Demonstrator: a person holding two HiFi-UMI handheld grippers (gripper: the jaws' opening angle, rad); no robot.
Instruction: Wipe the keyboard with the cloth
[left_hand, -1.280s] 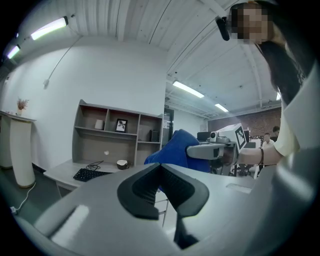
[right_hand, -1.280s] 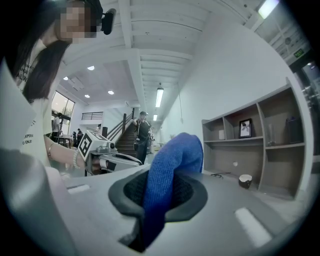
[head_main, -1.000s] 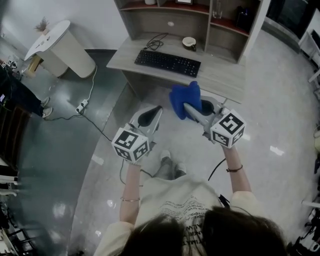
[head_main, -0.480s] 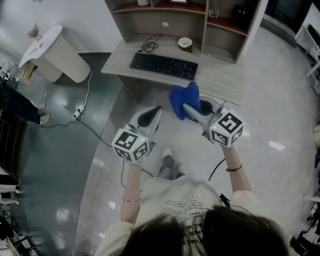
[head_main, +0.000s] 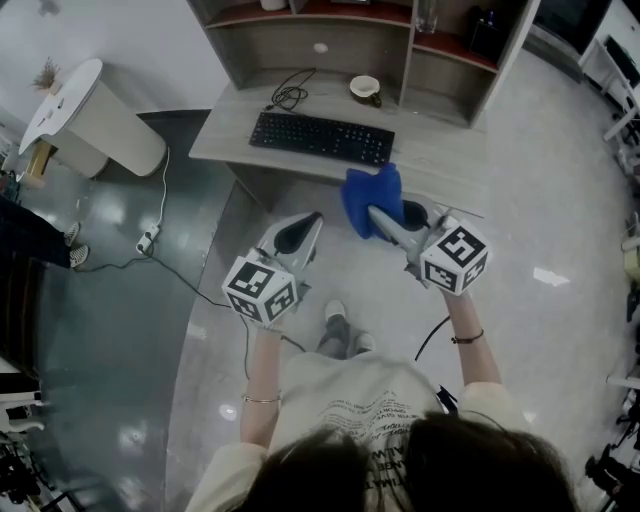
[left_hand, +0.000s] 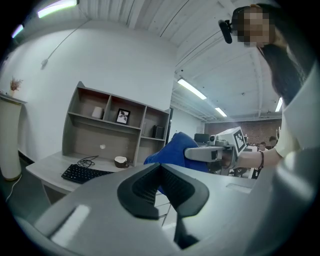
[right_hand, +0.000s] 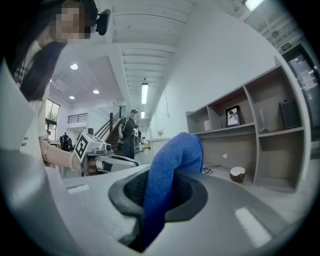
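The right gripper (head_main: 383, 214) pinches the blue cloth (head_main: 371, 194) tight between its jaws, with a good bunch of fabric standing up past the tips. The left gripper (head_main: 309, 222) has its jaws pressed together on nothing and hangs beside it, well short of the desk (head_main: 445, 152). The keyboard (head_main: 322, 137) lies flat on that desk, ahead of both grippers, untouched, so the wipe looks not yet begun.

The step in hand seems to be the approach. Doing it well likely means bringing the loose bunch of cloth down onto the keys, not the hard jaw tips, then sweeping along the rows with light, even pressure. The keyboard may slide, so the empty left gripper could steady one end. The cup (head_main: 364, 87) and coiled cable (head_main: 288, 96) sit just behind the keyboard, so strokes are better kept sideways.
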